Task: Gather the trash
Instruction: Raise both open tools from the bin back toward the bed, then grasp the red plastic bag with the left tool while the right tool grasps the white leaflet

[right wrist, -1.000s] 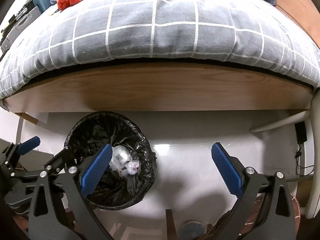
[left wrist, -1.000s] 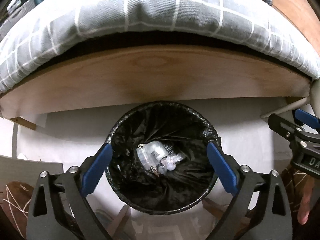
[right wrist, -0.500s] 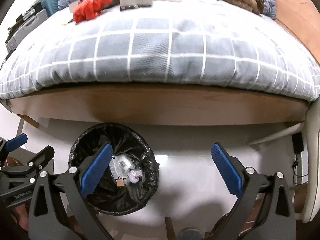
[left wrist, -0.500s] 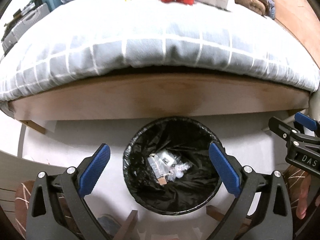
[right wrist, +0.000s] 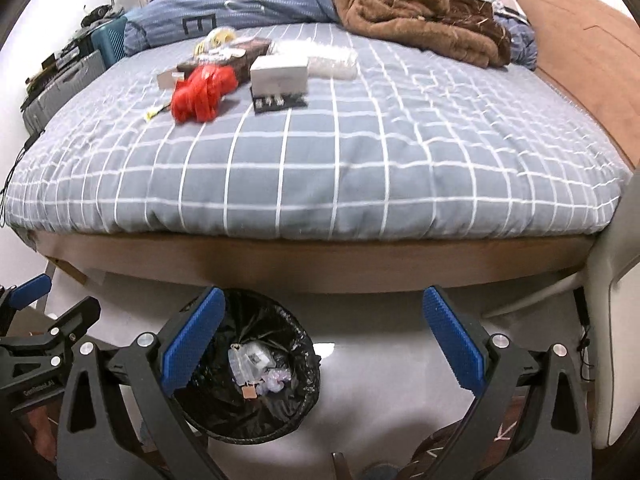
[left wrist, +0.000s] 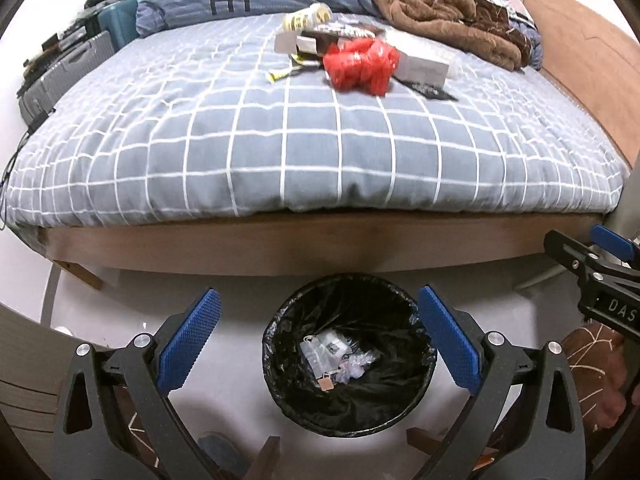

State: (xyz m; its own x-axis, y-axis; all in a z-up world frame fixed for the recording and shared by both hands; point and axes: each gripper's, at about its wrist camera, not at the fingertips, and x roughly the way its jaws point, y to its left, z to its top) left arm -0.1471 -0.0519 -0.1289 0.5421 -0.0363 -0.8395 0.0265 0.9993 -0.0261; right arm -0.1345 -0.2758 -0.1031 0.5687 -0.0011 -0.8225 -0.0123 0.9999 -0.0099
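Note:
A black-lined trash bin (left wrist: 408, 400) stands on the white floor by the bed and holds clear plastic scraps (left wrist: 332, 354); it also shows in the right wrist view (right wrist: 296, 400). On the checked bed cover lie a crumpled red plastic bag (left wrist: 360, 64) (right wrist: 202, 94), a white box (right wrist: 280, 76), a black card (right wrist: 280, 103), a clear plastic pack (right wrist: 332, 60) and other wrappers (left wrist: 306, 20). My left gripper (left wrist: 316, 344) is open and empty above the bin. My right gripper (right wrist: 324, 344) is open and empty to the bin's right.
A brown blanket (right wrist: 416, 12) and a blue duvet (right wrist: 240, 4) lie at the head of the bed. A grey case (left wrist: 60, 76) stands at the left. The wooden bed frame (left wrist: 320, 248) runs across. A white furniture piece (right wrist: 612, 320) stands at the right.
Both grippers have risen and tilted up: the bed top with its trash has come into view and the bin has dropped lower and looks smaller. Both stay open.

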